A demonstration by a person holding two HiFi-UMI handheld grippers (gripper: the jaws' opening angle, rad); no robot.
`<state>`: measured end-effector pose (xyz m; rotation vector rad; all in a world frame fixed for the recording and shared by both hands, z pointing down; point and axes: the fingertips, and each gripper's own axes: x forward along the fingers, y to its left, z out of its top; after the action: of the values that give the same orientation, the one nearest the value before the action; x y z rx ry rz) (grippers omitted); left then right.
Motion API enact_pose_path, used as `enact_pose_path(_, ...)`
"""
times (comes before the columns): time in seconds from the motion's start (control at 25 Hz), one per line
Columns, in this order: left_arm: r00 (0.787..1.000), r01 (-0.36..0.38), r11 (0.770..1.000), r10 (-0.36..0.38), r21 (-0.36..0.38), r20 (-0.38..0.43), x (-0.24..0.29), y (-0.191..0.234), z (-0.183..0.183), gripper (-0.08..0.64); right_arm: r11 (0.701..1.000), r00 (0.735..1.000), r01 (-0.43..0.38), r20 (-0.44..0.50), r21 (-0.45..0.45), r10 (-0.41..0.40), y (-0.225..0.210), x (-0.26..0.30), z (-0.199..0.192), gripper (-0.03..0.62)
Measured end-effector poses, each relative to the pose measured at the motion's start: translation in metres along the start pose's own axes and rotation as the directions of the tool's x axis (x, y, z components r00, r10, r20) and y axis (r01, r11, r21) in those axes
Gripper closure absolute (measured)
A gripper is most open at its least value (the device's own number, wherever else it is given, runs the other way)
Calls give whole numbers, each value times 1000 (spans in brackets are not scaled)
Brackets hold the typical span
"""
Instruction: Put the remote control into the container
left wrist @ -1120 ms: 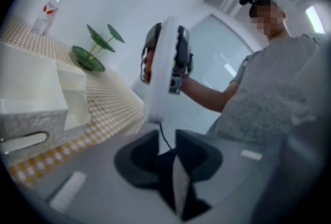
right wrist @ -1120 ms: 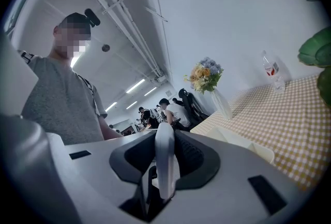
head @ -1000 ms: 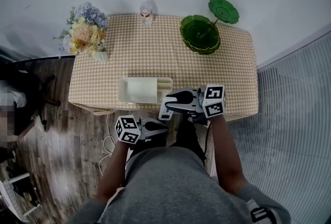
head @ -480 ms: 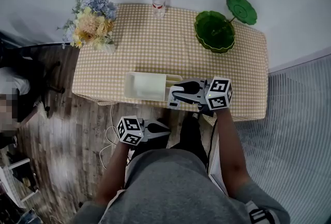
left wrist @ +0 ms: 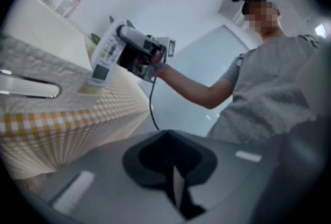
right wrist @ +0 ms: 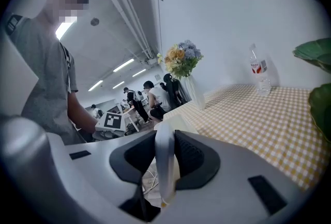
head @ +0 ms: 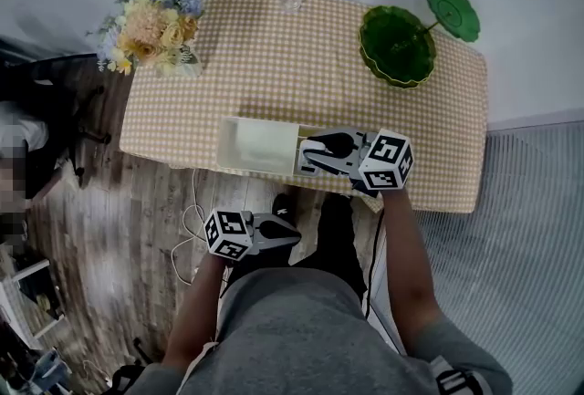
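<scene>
Grey left tongs are kept shut and empty, below the table edge. Rightwards, the white container is seen at the table's near edge. Just over its right end the remote is gripped by the right tongs, clamped near its upper end. Its long axis is judged steep, with the lower end towards the container and the face turned left. Light, stiff, smooth plastic is expected, so a firm hold on the flat faces is advised.
</scene>
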<state>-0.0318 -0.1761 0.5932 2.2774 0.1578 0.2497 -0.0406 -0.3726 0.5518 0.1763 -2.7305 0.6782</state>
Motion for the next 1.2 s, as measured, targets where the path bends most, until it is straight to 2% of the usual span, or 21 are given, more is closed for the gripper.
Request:
enact_pose_path(0.12, 1000, -7, 1000, 7, -10, -9, 0, 3, -3, 561, 1000, 1000, -2, -17, 2, 2, -3, 5, -13, 479)
enact_pose_path(0.56, 1000, -18, 999, 18, -38, 1, 2, 7, -7, 560, 1000, 1000, 10, 11, 14, -10, -4, 12, -38, 479)
enact_pose_path(0.76, 1000, -13, 999, 13, -52, 1, 5, 7, -14, 560, 999, 998, 32, -46, -22, -33, -1, 13, -58, 477)
enact_pose_path(1.2, 1000, 3, 999, -3, -39, -11, 8, 6, -10, 560, 997, 997, 77, 5, 28, -78, 0, 15, -59, 469)
